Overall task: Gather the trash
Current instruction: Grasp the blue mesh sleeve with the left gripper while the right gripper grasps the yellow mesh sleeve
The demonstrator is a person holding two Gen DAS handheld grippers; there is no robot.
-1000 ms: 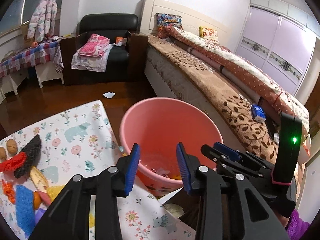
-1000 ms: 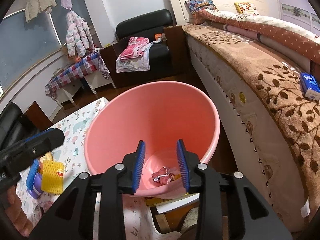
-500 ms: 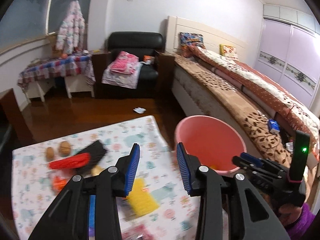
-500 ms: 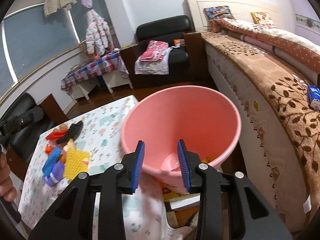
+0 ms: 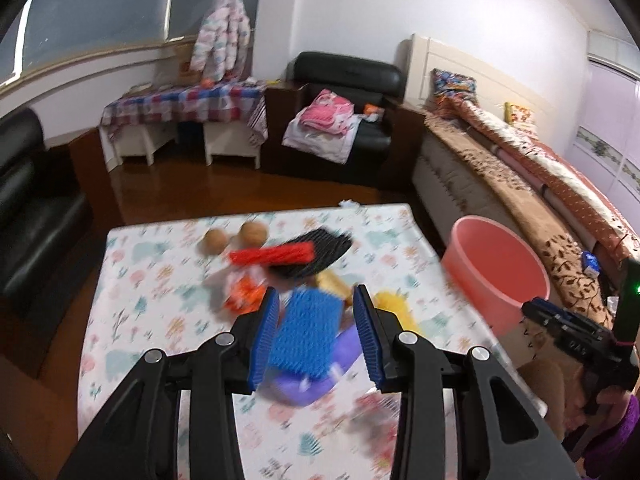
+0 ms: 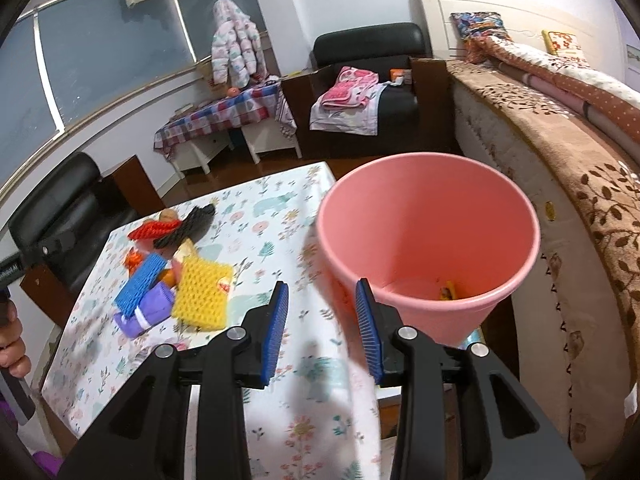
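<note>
A: Why is our trash heaped mid-counter (image 5: pixel 132 320) with the bucket (image 6: pixel 428 240) off its edge?

B: So we carry pieces across. Our left hand-held gripper (image 5: pixel 316 332) is opening, empty, with the blue foam (image 5: pixel 308 332) at twelve o'clock.

A: And the right hand-held gripper (image 6: pixel 322 328)?

B: Parted, empty; bucket at one o'clock, heap (image 6: pixel 172 268) at ten.

A black armchair (image 6: pixel 362 92) against the far wall carries a pile of folded pink and white laundry (image 6: pixel 350 96). Beside it a side table under a checked cloth (image 6: pixel 224 114), a padded jacket (image 6: pixel 234 46) hanging above. The bed (image 6: pixel 560 152) wears a brown leaf-patterned blanket.
</note>
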